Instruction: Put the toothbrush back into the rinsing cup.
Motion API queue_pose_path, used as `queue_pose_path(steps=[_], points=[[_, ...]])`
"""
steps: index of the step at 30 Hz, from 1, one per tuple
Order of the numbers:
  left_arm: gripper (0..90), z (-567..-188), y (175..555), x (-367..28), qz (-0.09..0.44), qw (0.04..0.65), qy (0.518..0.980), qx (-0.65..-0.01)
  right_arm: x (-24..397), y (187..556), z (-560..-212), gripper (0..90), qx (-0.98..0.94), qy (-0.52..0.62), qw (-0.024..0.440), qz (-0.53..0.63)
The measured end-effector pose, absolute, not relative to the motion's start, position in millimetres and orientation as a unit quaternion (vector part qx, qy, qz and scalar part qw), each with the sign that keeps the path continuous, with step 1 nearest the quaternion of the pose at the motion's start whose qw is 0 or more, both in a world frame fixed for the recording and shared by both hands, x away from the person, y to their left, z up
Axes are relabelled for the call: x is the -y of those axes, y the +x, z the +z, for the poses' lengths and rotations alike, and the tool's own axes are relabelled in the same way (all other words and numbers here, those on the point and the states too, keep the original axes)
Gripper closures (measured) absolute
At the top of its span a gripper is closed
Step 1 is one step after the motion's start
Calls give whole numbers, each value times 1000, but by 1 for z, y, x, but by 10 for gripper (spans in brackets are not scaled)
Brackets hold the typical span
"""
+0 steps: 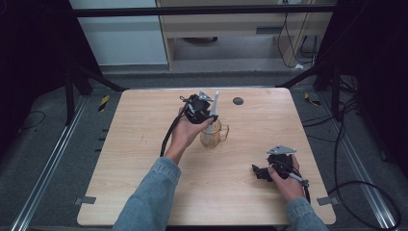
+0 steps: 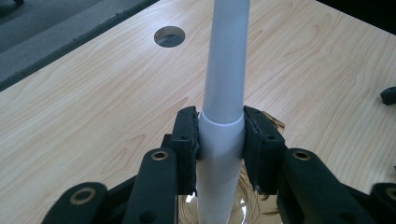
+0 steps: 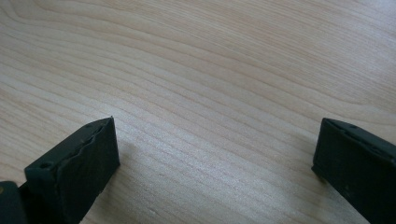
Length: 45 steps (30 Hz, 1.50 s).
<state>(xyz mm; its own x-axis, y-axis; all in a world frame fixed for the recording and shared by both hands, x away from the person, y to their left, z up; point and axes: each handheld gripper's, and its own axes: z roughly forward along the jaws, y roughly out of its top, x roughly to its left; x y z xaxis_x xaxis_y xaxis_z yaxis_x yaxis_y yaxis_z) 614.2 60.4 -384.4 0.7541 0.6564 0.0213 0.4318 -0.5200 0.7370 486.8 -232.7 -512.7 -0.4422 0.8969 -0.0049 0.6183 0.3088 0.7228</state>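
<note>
- High view: a light wooden worktop (image 1: 144, 159) sits inside a dark metal frame on grey floor, with black cables (image 1: 356, 187) looping past its right edge and pale cabinets beyond the far edge.
- A small dark round hole (image 1: 238, 100) lies near the far edge, right of the middle.
- Near the worktop's centre stands an amber glass mug (image 1: 213, 135), its handle turned toward the right edge.
- The left gripper (image 1: 208, 113) is held above the mug by a hand in a denim sleeve (image 1: 154, 192); a white tube (image 1: 215, 103) rises from its jaws, tilted slightly.
- The right gripper (image 1: 260, 172) rests low near the front right corner, well apart from the mug.
- Left gripper view: the left gripper (image 2: 220, 140) has its jaws closed narrowly on the white tube (image 2: 224, 84), pads pressing both sides just below a seam in the tube.
- The tube's lower end reaches down into the glass mug (image 2: 243, 205), whose rim shows under the jaws; whether it touches the bottom cannot be told.
- The hole (image 2: 169, 36) appears beyond, close to the worktop edge, with grey floor past it.
- Right gripper view: the right gripper (image 3: 215, 154) has its jaws spread wide, with bare wood grain (image 3: 210, 70) between them, close to the surface.
</note>
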Motion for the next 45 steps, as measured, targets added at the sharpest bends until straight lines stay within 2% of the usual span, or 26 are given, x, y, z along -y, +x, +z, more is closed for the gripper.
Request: queue_pose_path(steps=[20, 45], points=[[674, -387, 617, -60, 146, 369, 861, -317, 233, 487, -513, 3, -782, 485, 209, 333], [668, -395, 629, -55, 141, 391, 842, -343, 233, 487, -513, 4, -782, 484, 209, 332]])
